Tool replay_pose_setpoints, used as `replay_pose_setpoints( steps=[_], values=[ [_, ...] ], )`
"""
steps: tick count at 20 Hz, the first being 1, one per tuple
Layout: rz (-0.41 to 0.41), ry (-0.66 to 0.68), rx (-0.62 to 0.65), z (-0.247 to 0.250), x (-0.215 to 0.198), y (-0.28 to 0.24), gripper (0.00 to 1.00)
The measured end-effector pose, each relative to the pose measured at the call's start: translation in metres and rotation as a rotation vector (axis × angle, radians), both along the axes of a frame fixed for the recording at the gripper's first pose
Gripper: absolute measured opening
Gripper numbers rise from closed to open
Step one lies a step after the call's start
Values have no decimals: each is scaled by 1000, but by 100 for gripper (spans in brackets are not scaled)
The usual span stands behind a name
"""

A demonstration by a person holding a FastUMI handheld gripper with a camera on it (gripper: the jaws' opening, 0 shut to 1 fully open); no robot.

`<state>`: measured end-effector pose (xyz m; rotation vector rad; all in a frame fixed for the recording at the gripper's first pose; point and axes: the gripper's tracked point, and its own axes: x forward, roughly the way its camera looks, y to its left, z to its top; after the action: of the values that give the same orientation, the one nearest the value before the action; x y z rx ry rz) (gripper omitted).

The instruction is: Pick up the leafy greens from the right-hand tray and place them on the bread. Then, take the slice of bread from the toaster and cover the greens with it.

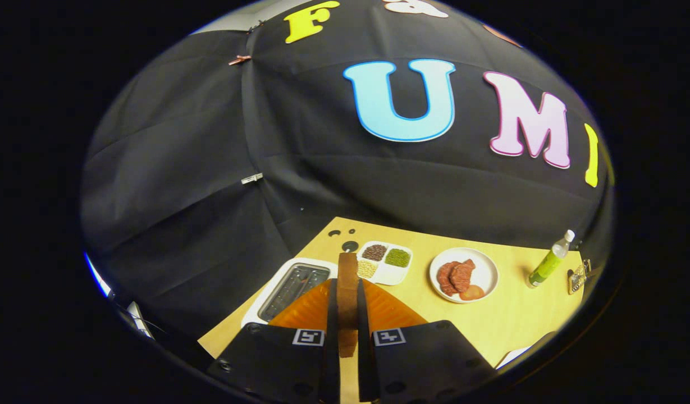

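Low in the frame's centre, the gripper (347, 331) pinches an upright bread slice (347, 292) edge-on, probably above the white toaster (291, 286). Open tabletop (507, 320) lies lower right; no label legible.

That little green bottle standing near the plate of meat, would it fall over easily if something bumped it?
Probably yes. The green bottle stands tall and slim on the table, so a side knock would likely tip it, and being round it might then roll. It looks like light plastic, though how full it is can't be told. The gripper is busy anyway, shut on the bread slice.
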<state>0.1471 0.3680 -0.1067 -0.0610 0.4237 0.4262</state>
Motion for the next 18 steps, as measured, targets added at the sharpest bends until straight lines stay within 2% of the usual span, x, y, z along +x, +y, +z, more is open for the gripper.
replay_pose_setpoints(
  steps=[9, 15, 18],
  values=[
    [-120, 99, 32, -47, -12, -108, 17],
    [-171, 267, 133, -112, -33, -136, 17],
    [-194, 296, 128, -137, -33, -151, 17]
  ],
)
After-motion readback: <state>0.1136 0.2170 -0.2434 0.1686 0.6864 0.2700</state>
